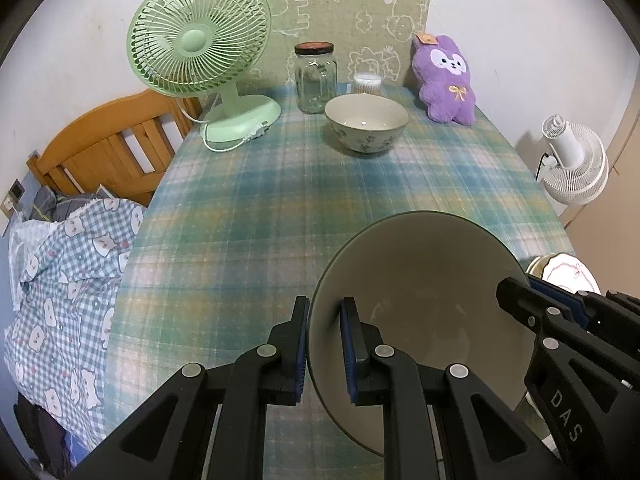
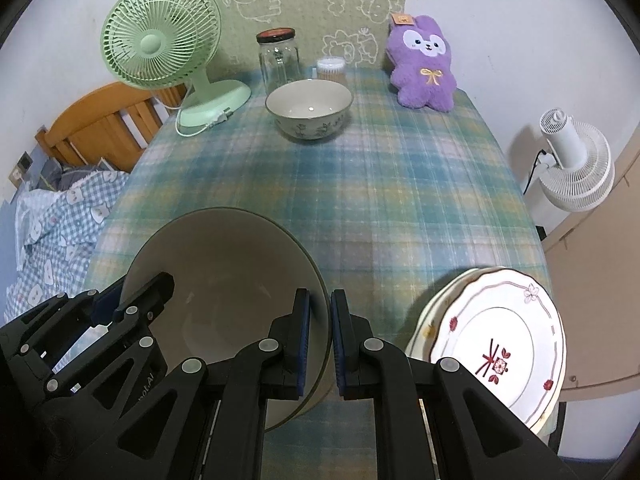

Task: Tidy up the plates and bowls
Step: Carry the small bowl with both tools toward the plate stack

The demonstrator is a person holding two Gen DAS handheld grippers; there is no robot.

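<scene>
A large beige bowl [image 1: 420, 300] is at the near end of the table, held at its rim from both sides. My left gripper [image 1: 324, 344] is shut on its left rim, one finger inside and one outside. My right gripper [image 2: 318, 340] is shut on its right rim; the same bowl shows in the right wrist view [image 2: 224, 280]. A smaller floral bowl [image 1: 366, 122] [image 2: 309, 108] stands upright at the far middle of the table. A stack of white flowered plates [image 2: 500, 340] lies at the near right corner, beside my right gripper, and peeks into the left wrist view [image 1: 568, 272].
At the far end stand a green desk fan [image 1: 200, 40], a glass jar [image 1: 316, 78], a small cotton-swab tub [image 1: 367, 82] and a purple plush toy [image 1: 446, 80]. A wooden bed frame [image 1: 112, 144] with bedding lies left of the table. A white floor fan [image 2: 576, 164] stands to the right.
</scene>
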